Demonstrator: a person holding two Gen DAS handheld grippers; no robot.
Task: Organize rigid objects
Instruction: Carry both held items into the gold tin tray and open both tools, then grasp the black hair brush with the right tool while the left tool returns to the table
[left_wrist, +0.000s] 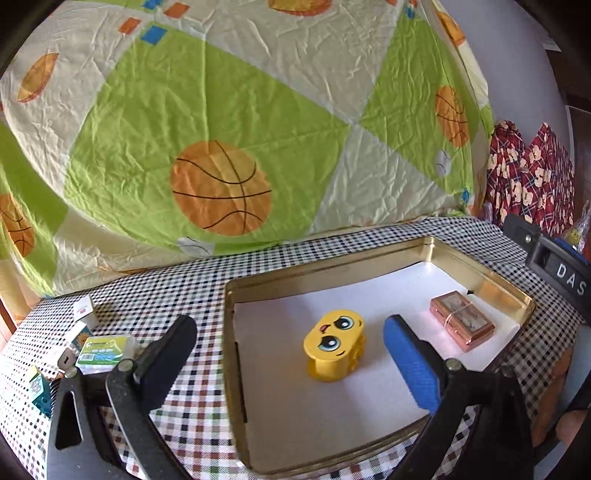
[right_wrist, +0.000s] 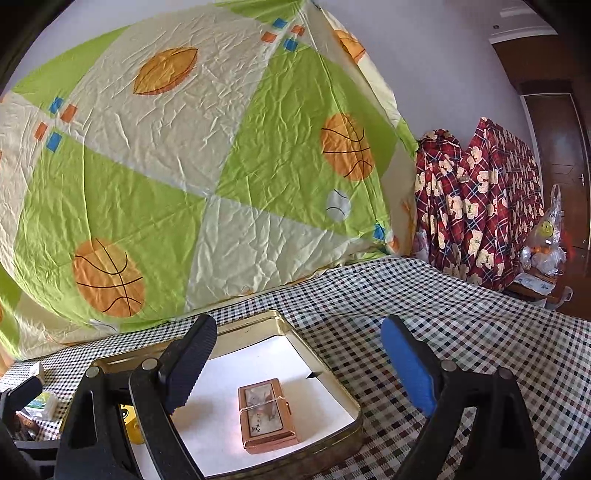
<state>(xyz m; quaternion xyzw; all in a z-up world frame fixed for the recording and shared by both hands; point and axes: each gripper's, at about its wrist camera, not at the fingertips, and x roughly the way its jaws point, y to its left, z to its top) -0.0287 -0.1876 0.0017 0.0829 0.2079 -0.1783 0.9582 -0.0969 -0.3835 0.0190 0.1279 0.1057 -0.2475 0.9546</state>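
Where it lies in the tin (left_wrist: 369, 266) — yellow box (left_wrist: 334, 345), cartoon-faced.

I see the desk (left_wrist: 192, 291) covered by a checked cloth (right_wrist: 461, 332) in black, white and muted colours. On the cloth sits a shallow gold tin tray (left_wrist: 332, 264) lined with white paper, taking up the middle. Well to the left of the tray, near the desk's edge, lies a cluster of small boxes (left_wrist: 83, 308), among them a clear green-labelled case (left_wrist: 105, 350). Behind the desk's far edge a quilt (left_wrist: 221, 129) printed with basketballs rises.
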